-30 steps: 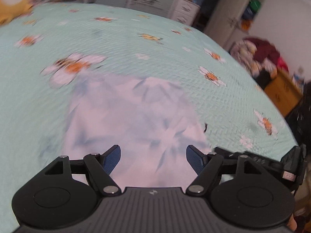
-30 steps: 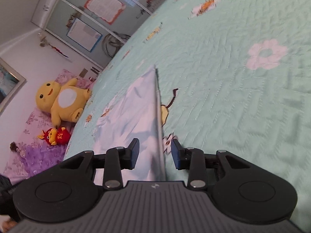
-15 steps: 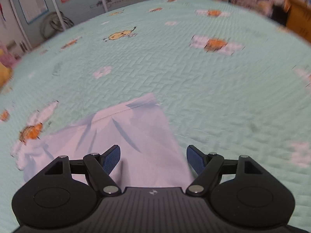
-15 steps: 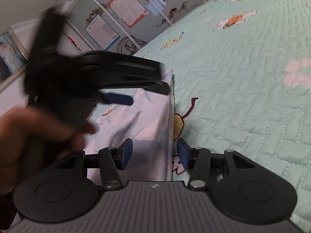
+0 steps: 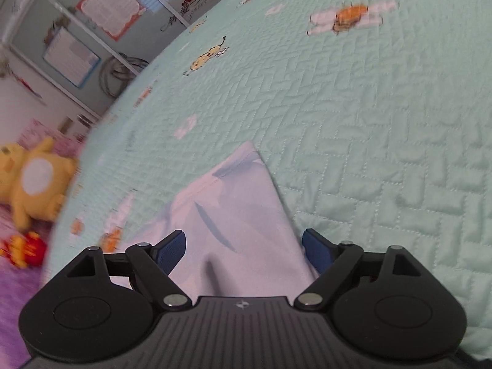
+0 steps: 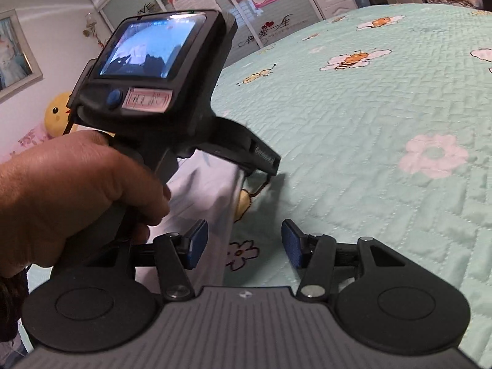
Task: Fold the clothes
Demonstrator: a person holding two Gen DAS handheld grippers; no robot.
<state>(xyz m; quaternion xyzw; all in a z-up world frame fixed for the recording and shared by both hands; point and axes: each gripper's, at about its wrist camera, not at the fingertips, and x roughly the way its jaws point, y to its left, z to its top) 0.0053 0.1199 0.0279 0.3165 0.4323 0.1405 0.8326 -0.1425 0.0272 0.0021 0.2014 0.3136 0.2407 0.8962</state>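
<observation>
A pale lilac-white cloth (image 5: pixel 233 212) lies flat on the mint quilted bedspread (image 5: pixel 369 141), its corner pointing away from the camera. My left gripper (image 5: pixel 244 247) hovers over that corner. Its jaws are opening wide, with cloth under the gap and no pad pressing on it. In the right wrist view the cloth (image 6: pixel 212 190) has its right edge running between the fingers of my right gripper (image 6: pixel 244 243). Those jaws are opening too, and the blue pads (image 6: pixel 196 243) stand clear of the fabric. A hand (image 6: pixel 70 190) holds the left tool just ahead, hiding much of the cloth.
The left tool's lit screen (image 6: pixel 147 49) fills the upper left of the right wrist view. A yellow plush toy (image 5: pixel 30 181) and a red one (image 5: pixel 24 246) lie on purple bedding at the left. Wardrobe doors (image 5: pixel 101 30) with posters stand behind the bed. Bee and flower prints (image 6: pixel 353 58) dot the bedspread.
The left gripper swept across the cloth to its far corner and rolled, coming into the right wrist view beside the right gripper. Both sets of jaws stand wider than before.
</observation>
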